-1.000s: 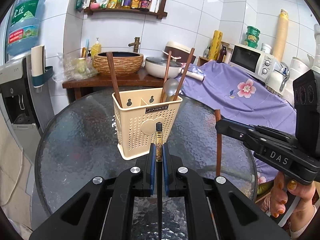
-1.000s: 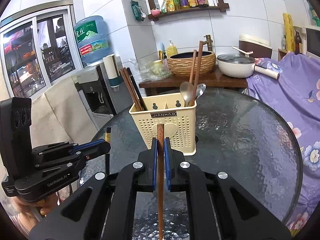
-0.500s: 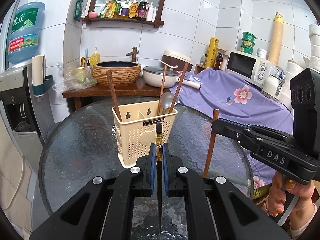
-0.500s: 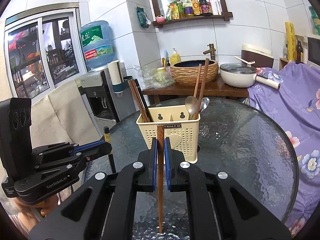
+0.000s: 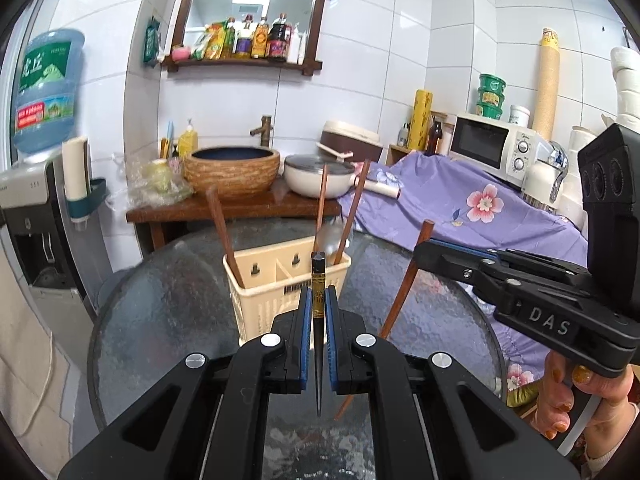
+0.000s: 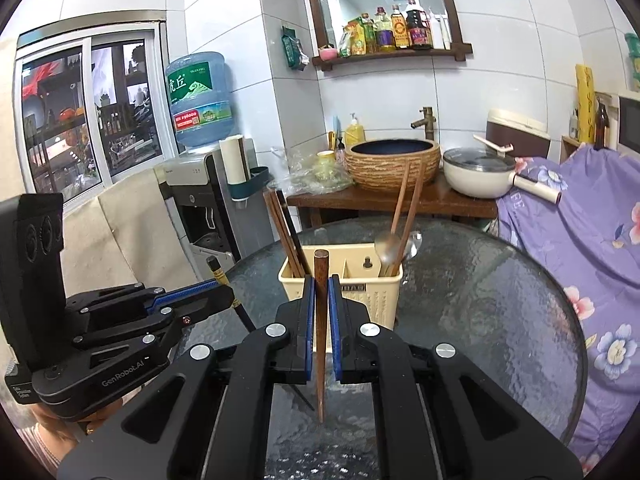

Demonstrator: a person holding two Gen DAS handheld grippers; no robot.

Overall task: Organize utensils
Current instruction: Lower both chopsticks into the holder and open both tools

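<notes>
My left gripper (image 5: 319, 312) clamps a black chopstick (image 5: 318, 292) upright; my right gripper (image 6: 321, 308) clamps a brown wooden chopstick (image 6: 320, 320) likewise. Beyond both, the cream slotted utensil holder (image 5: 280, 304) stands on the glass table (image 5: 168, 312), holding leaning chopsticks (image 5: 224, 236) left and spoons (image 6: 386, 248) right.

Premises: a small domestic kitchen with white-tiled walls. Evidence: wall shelf of sauce bottles (image 5: 256, 38), woven-pattern basin (image 5: 232, 172) under a brass tap (image 5: 262, 130), microwave (image 5: 494, 146), lidded pan (image 5: 320, 178) and water dispenser (image 6: 200, 184). A round glass table (image 6: 500, 292) carries a cream utensil caddy (image 6: 376, 300).
</notes>
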